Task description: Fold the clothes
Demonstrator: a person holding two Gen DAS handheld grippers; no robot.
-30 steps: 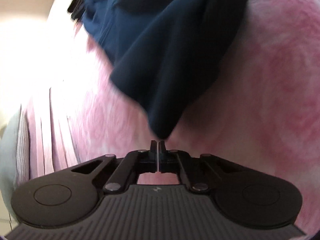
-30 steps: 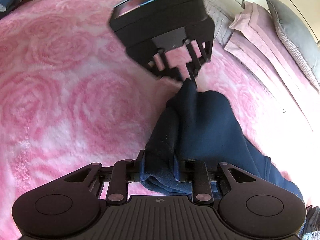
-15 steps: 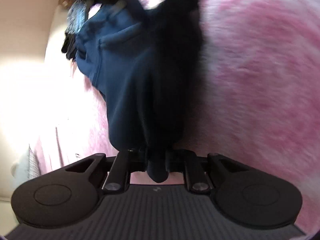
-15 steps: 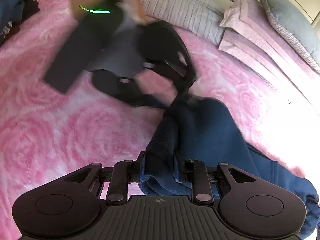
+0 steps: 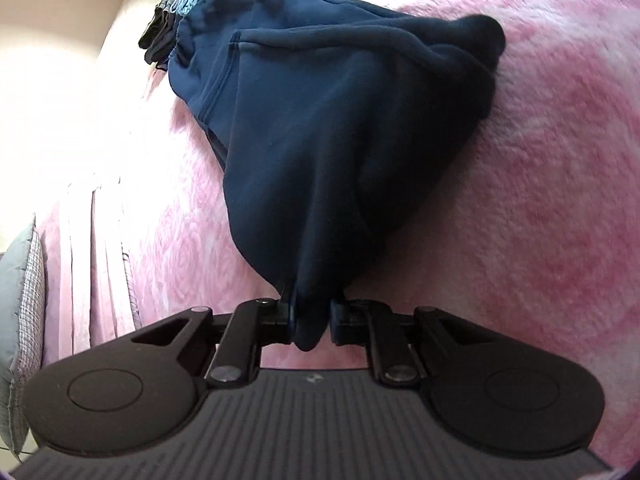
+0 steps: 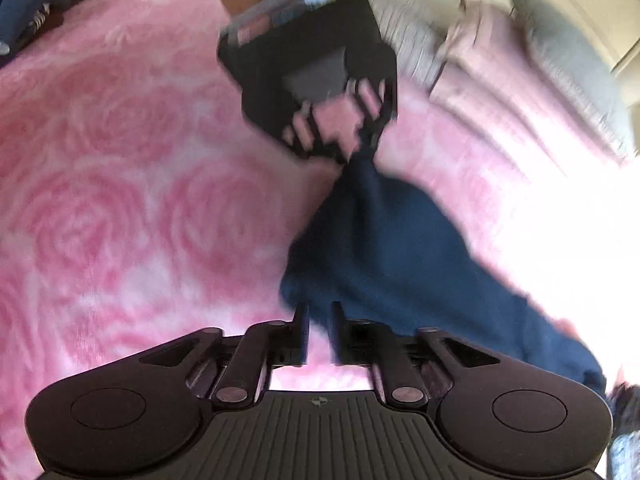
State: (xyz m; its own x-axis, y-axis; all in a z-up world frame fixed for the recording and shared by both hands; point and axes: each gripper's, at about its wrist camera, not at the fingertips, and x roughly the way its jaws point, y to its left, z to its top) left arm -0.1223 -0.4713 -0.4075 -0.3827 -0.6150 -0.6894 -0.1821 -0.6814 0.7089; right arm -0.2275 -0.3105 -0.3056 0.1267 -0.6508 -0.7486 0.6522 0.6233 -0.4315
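Left wrist view showed the left claw (image 5: 311,322) pressed together on a bunched corner of the dark navy fleece garment (image 5: 320,128), and a small tongue of cloth came out behind the fingers. From that pinch the garment ran away across the pink plush bed cover with rose pattern (image 5: 560,160), where most of it lay in thick soft folds. A seam and an elastic gathered edge were visible on its far part. Beyond it, near the edge of the bed, was a small pile of other dark and light blue clothes (image 5: 176,12).

In the right wrist view, which was blurred, the right claw (image 6: 319,320) was opening. Its fingers stood apart, and the near edge of the garment lay just in front of them, not pressed by them as far as I could see. The left claw (image 6: 352,152) was seen from the front there, holding the far tip of the cloth above the cover. A grey pillow (image 6: 576,64) and pale pink striped bedding (image 6: 480,92) lay at the head of the bed.

The garment looked thick, soft and quite limp, so it would probably sag and fold under its own weight and not keep any shape. It did not seem slippery or fragile. I judged that a hem, a corner or the elastic edge would be the best place to take it, with both layers together.
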